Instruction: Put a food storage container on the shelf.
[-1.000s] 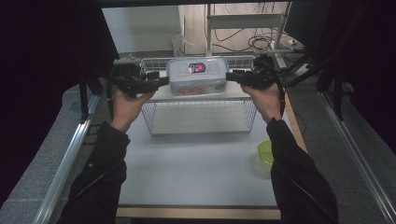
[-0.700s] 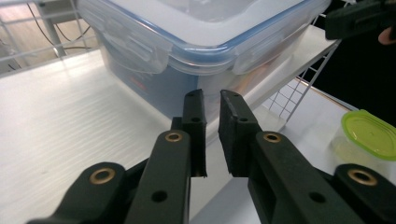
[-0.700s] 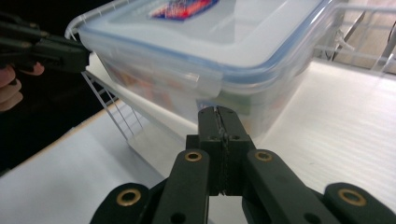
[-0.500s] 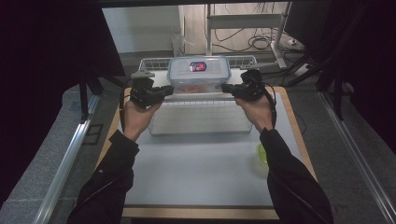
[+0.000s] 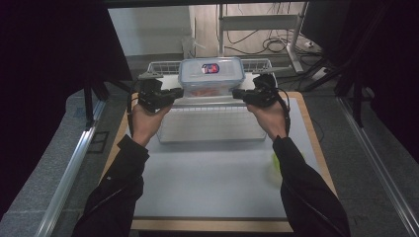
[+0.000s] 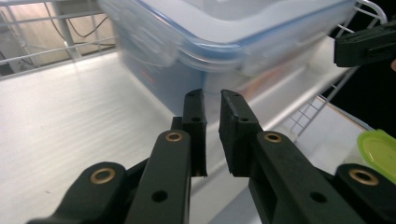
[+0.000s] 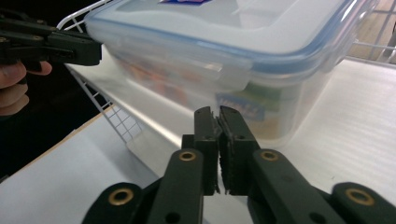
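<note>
At the centre of the high view, the left gripper [image 5: 174, 93] and right gripper [image 5: 240, 93] sit at either side of a wire basket [image 5: 212, 126], jaws nearly closed after some recent movement, apparently pinching its thin rim, though blur hides the contact. Beyond them, toward the top centre, a clear lidded container [image 5: 211, 75] rests in the basket.

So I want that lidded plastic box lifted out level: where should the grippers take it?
Probably at the two short ends, under the lid's rim: left gripper and right gripper already flank the plastic box, and the lip overhangs there.
</note>
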Demonstrator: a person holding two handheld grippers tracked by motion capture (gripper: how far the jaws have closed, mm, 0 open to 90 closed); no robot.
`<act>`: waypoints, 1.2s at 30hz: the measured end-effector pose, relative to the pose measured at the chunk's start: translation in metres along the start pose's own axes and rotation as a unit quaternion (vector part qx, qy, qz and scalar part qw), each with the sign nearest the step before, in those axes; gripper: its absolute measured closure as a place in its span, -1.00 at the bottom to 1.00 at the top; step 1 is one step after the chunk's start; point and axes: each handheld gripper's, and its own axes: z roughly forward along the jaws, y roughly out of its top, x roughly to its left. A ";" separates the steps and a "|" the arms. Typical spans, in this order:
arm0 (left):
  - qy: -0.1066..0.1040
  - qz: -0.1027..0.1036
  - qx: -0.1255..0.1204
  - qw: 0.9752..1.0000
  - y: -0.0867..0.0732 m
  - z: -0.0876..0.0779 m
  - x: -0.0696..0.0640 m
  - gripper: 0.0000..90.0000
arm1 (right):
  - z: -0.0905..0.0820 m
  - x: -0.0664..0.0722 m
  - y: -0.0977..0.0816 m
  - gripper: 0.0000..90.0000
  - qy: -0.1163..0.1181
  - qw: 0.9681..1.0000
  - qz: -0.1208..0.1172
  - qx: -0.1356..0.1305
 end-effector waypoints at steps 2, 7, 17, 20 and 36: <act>-0.005 0.007 -0.001 1.000 -0.003 -0.003 -0.005 0.75 | -0.002 0.003 -0.003 0.78 0.002 1.000 -0.002 0.001; -0.018 0.021 -0.001 1.000 -0.012 -0.013 -0.014 0.52 | -0.011 0.007 -0.015 0.51 0.010 1.000 -0.004 -0.003; -0.034 0.042 0.017 0.998 -0.039 -0.024 -0.030 -0.07 | -0.024 0.018 -0.045 0.00 0.020 1.000 -0.013 0.012; -0.038 0.049 0.023 0.998 -0.051 -0.027 -0.038 -0.21 | -0.028 0.023 -0.053 -0.11 0.018 1.000 -0.018 0.013; -0.044 0.068 0.037 0.996 -0.106 -0.039 -0.069 -0.71 | -0.043 0.041 -0.110 -0.68 0.015 0.998 -0.065 0.018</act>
